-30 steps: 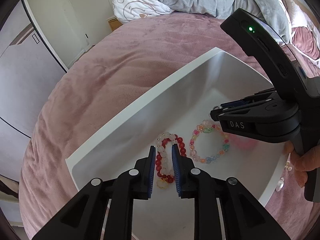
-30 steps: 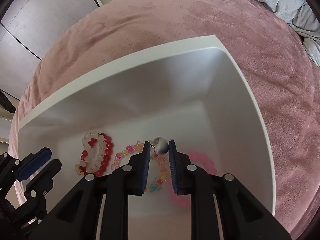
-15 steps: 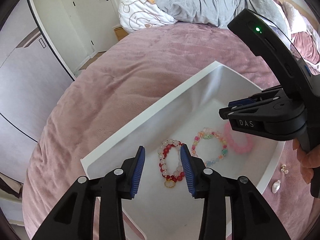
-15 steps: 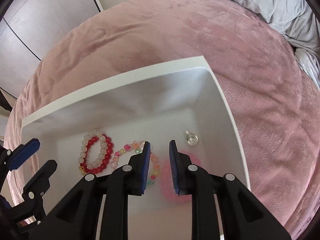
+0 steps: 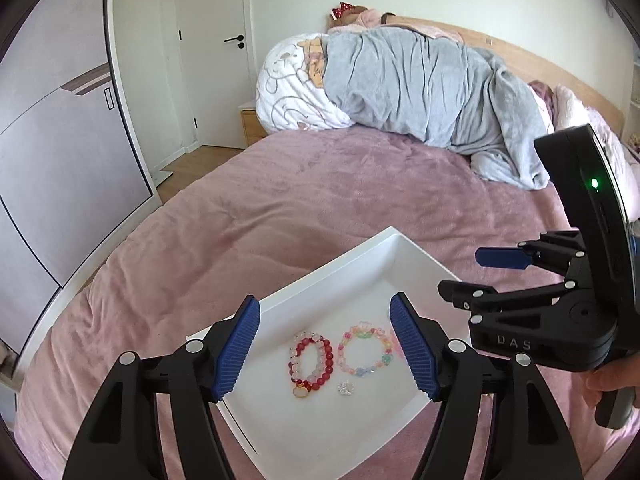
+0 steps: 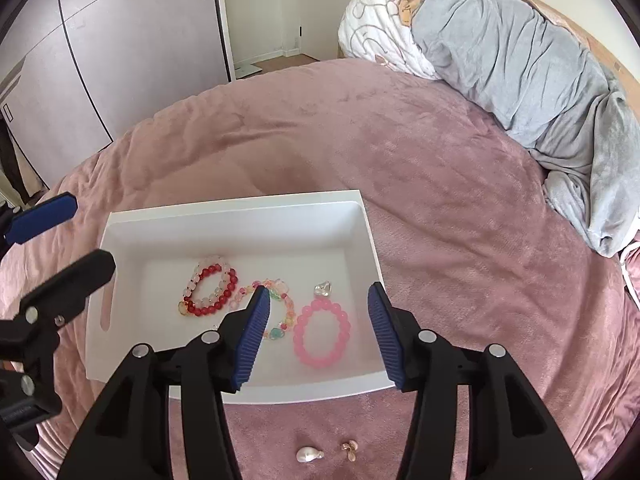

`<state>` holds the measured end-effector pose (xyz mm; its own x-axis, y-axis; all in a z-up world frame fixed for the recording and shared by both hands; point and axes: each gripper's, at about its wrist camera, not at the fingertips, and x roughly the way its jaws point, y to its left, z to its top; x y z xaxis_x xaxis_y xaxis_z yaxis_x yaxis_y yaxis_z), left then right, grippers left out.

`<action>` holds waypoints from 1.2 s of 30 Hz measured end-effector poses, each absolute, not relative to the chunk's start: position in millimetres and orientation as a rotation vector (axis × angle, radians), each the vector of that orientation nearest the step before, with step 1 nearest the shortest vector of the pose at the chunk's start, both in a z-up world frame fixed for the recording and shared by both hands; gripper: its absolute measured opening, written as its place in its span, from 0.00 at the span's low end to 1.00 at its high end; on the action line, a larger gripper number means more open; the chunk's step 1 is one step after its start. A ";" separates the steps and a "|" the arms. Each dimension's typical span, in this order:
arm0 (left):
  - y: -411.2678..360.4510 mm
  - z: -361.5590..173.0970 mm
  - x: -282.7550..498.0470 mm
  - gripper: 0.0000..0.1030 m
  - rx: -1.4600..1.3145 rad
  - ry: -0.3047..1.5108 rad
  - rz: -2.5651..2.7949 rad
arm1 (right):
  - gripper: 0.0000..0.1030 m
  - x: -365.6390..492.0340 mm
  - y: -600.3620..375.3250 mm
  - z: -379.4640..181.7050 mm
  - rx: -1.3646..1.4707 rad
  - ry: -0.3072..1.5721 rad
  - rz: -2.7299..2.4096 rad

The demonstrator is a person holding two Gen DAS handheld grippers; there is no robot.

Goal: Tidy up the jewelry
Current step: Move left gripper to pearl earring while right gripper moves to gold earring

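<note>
Black left gripper [image 5: 325,344], ribbed blue pads, silver screws; right [image 6: 318,322] seemingly identical

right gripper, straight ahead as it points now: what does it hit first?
Likely the pink bracelet in the white tray: it lies between the open fingers of the right gripper in its own view. Depth is unclear, so the bare tray floor beside it is possible.

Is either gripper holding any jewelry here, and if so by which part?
Nothing is held. The left gripper and right gripper are both open, fingers spread and empty above the white tray; the pink bracelet lies loose inside it.
</note>
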<state>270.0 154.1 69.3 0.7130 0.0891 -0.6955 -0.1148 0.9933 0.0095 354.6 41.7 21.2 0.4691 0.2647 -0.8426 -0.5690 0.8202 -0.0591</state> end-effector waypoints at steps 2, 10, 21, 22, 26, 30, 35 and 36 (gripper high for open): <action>150.9 77.5 260.0 0.70 -0.042 0.743 0.117 | 0.57 342.7 36.0 29.2 -0.375 0.921 0.529; 147.3 105.1 220.6 0.80 -0.088 0.639 0.149 | 0.76 275.2 5.9 70.5 -0.460 0.700 0.513; 107.5 104.1 155.1 0.86 -0.048 0.512 0.130 | 0.89 198.8 -58.3 99.4 -0.359 0.490 0.518; 100.5 102.0 148.7 0.88 -0.036 0.501 0.123 | 0.89 194.6 -64.4 98.2 -0.347 0.473 0.519; 68.8 86.7 131.7 0.90 0.018 0.491 0.087 | 0.90 188.8 -87.0 84.2 -0.286 0.458 0.519; 42.1 62.7 133.7 0.90 0.071 0.534 0.058 | 0.90 198.8 -102.0 56.2 -0.224 0.512 0.492; 20.8 34.6 142.6 0.90 0.096 0.536 0.040 | 0.78 221.3 -114.3 7.9 -0.157 0.605 0.510; 16.0 27.8 144.9 0.90 0.109 0.535 0.030 | 0.70 226.9 -115.5 -4.2 -0.154 0.631 0.525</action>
<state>144.9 16.0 27.8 0.8599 0.0572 -0.5073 -0.0004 0.9938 0.1115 226.9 -115.5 -4.2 0.6826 0.4201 -0.5979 -0.5114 0.8591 0.0197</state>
